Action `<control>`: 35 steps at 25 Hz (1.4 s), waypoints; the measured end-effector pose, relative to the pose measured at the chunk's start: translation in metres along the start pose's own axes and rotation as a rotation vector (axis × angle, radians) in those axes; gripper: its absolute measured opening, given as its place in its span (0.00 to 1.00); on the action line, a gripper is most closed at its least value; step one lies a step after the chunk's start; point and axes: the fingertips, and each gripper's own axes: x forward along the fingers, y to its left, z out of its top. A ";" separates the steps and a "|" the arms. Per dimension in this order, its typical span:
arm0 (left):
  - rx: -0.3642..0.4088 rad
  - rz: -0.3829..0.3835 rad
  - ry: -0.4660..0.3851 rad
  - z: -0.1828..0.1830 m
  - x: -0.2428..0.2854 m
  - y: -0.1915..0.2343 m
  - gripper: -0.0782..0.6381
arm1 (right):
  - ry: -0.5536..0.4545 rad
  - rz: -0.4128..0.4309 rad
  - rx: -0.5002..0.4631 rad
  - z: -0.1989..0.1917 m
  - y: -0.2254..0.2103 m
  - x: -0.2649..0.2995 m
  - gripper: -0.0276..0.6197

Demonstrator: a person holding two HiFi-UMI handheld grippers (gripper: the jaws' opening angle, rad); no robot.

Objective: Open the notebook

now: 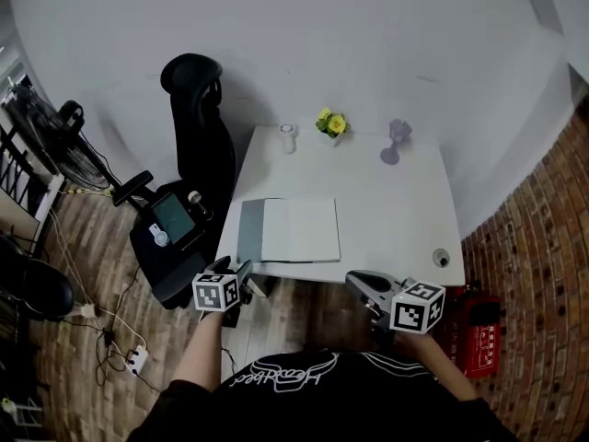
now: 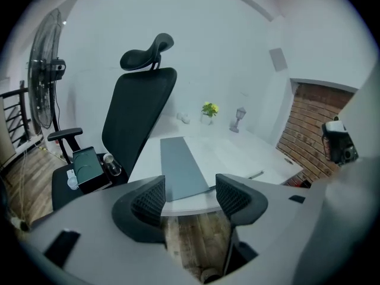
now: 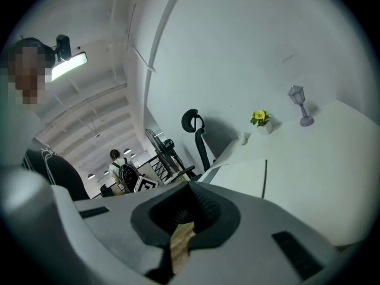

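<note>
The notebook (image 1: 299, 230) lies open on the white table (image 1: 396, 205), near its front edge, with the grey cover (image 1: 250, 231) folded out to the left and a blank white page facing up. My left gripper (image 1: 239, 272) hovers just off the table's front left corner, open, with nothing between its jaws. In the left gripper view the grey cover (image 2: 181, 168) lies just beyond the left gripper (image 2: 190, 196). My right gripper (image 1: 359, 283) hangs in front of the table's front edge, shut and empty. The right gripper view shows the right gripper (image 3: 189, 214) below the notebook (image 3: 240, 177).
A black office chair (image 1: 198, 145) stands at the table's left, with a tablet (image 1: 171, 216) on its seat. A white cup (image 1: 288, 137), a yellow flower pot (image 1: 332, 124) and a purple lamp figurine (image 1: 394, 142) line the far edge. A red box (image 1: 474, 325) sits on the floor at the right.
</note>
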 end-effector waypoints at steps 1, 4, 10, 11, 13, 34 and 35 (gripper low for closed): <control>0.002 -0.010 -0.012 0.004 -0.005 -0.006 0.49 | 0.004 0.011 -0.004 0.000 0.003 0.001 0.04; 0.002 -0.054 -0.054 0.017 -0.022 -0.029 0.49 | 0.015 0.035 -0.025 -0.001 0.012 -0.002 0.04; -0.006 -0.197 -0.132 0.040 -0.067 -0.099 0.49 | -0.004 0.101 -0.072 -0.002 0.035 -0.017 0.04; -0.006 -0.225 -0.146 0.043 -0.076 -0.114 0.49 | -0.004 0.114 -0.075 -0.003 0.039 -0.020 0.04; -0.001 -0.276 -0.172 0.048 -0.093 -0.144 0.48 | -0.010 0.135 -0.086 -0.004 0.046 -0.027 0.04; 0.162 -0.532 -0.311 0.049 -0.229 -0.334 0.18 | -0.190 0.265 -0.143 0.000 0.119 -0.129 0.04; 0.166 -0.532 -0.310 0.047 -0.231 -0.336 0.18 | -0.191 0.267 -0.146 -0.001 0.121 -0.132 0.04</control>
